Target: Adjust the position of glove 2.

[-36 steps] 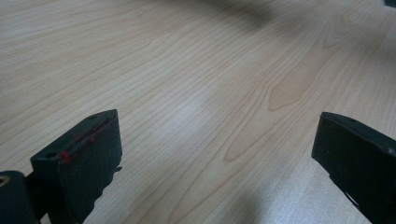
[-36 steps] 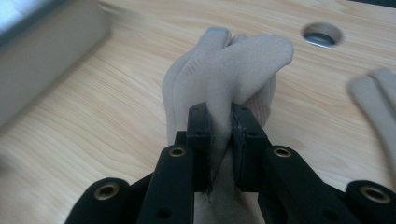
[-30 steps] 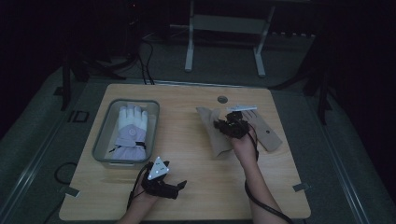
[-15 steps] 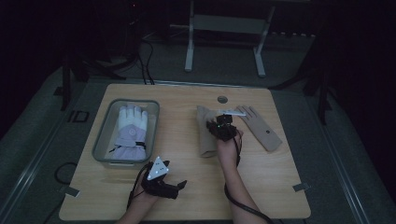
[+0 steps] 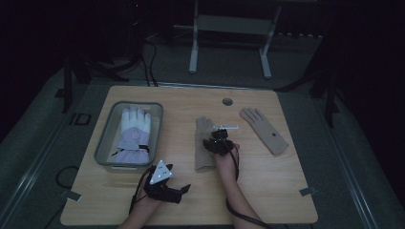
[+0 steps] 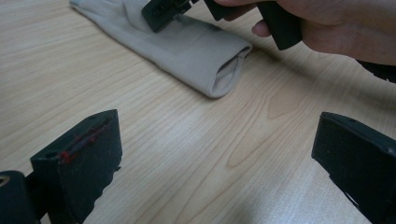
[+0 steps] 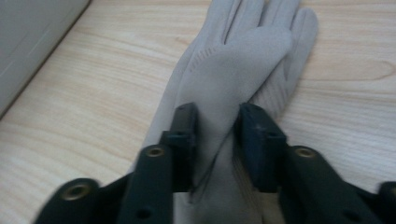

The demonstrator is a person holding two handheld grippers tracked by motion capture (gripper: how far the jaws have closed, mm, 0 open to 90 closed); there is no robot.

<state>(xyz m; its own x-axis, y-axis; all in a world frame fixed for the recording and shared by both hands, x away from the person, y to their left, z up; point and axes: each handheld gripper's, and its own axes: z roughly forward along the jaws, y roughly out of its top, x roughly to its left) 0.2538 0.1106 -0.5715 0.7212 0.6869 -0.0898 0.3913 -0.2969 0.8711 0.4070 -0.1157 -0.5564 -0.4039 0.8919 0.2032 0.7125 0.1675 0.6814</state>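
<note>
Straddling the beige glove mid-table, the right gripper has lowered it to the wood; its jaws, just opening, flank the fabric loosely, suggesting release. Left gripper idles agape.

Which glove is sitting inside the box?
The white and lilac glove, lying in the grey box on the left. The two beige gloves lie flat on the bare table.

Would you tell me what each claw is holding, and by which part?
Nothing, it seems: the right claw has just been opening its jaws astride the palm of the middle glove; the left claw is open and empty.
</note>
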